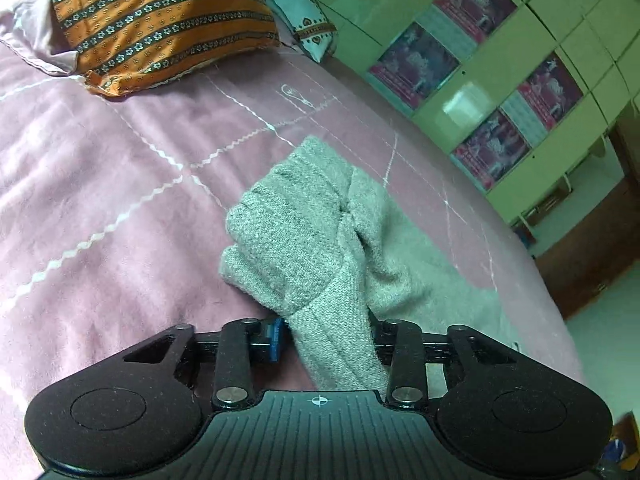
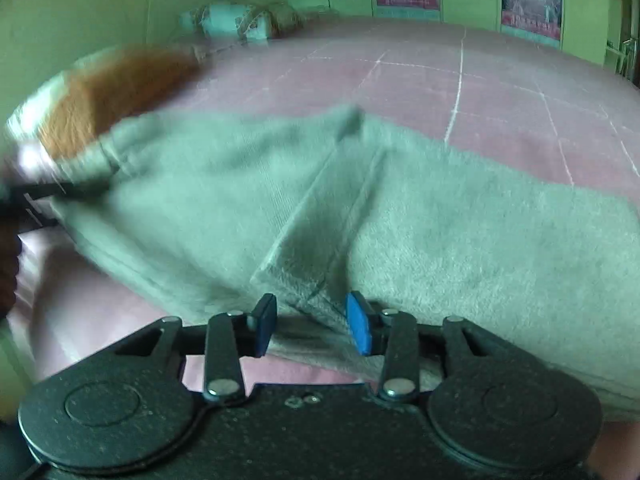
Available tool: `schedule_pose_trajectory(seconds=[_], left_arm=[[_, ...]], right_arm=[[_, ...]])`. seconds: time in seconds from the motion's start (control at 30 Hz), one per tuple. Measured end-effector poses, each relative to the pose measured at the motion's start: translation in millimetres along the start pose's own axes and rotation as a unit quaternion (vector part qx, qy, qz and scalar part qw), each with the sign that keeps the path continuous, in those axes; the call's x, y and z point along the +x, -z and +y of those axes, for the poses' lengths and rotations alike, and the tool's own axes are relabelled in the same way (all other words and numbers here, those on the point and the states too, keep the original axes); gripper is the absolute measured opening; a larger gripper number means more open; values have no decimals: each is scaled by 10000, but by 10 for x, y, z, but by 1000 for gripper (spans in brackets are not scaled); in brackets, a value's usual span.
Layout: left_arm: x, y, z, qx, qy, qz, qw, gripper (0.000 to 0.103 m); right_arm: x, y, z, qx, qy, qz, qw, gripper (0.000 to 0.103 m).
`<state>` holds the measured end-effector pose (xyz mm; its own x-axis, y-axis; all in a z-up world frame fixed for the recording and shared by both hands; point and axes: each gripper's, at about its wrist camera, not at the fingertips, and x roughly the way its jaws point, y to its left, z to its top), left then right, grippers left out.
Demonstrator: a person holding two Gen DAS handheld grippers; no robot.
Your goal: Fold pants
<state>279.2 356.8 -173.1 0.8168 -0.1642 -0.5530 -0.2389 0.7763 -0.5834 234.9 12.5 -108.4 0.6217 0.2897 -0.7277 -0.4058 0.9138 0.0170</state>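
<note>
1. The left gripper is narrowed on a thick bunch of the pants. The grey knit fills the gap between its jaws, and only 1 blue pad shows, pressed against the cloth.
2. From that grip the pants run straight ahead along the fingers, up toward the orange pillow at the head of the bed. The bunch doubles over itself just ahead of the jaws, and a flatter part spreads toward the wall-side edge of the bed.
3. The right gripper stands at a narrow gap with both blue pads showing. A fold of the pants lies between them; the pads look to be just beside it rather than pressing, though blur makes this uncertain.
4. In the right view the long axis of the pants lies across the gripper, with most of the cloth off to 1 side and the far end at the other, by the pillow.
5. Judgement: both grippers sit at the near edge of the pants, so the coming fold likely carries this edge away toward the far one.
</note>
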Motion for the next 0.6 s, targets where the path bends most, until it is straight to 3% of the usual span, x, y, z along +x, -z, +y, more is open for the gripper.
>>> schedule_pose_trajectory(seconds=[0.2, 0.33, 0.4, 0.47, 0.6], left_arm=[[-60, 37, 29, -46, 5, -136, 9999, 37], [-57, 53, -29, -17, -182, -158, 9997, 36], [-57, 50, -38, -28, -209, -142, 9997, 36], [-71, 57, -33, -22, -214, -132, 9997, 36], [-85, 83, -25, 19, -191, -118, 9997, 36]], right_arm=[[-409, 50, -289, 784, -218, -574, 9950, 34], [-387, 96, -415, 702, -40, -472, 9964, 35], [-188, 127, -393, 481, 86, -75, 9988, 36], [-199, 102, -337, 318, 178, -102, 9993, 36], [-438, 38, -264, 504, -56, -750, 9959, 40]])
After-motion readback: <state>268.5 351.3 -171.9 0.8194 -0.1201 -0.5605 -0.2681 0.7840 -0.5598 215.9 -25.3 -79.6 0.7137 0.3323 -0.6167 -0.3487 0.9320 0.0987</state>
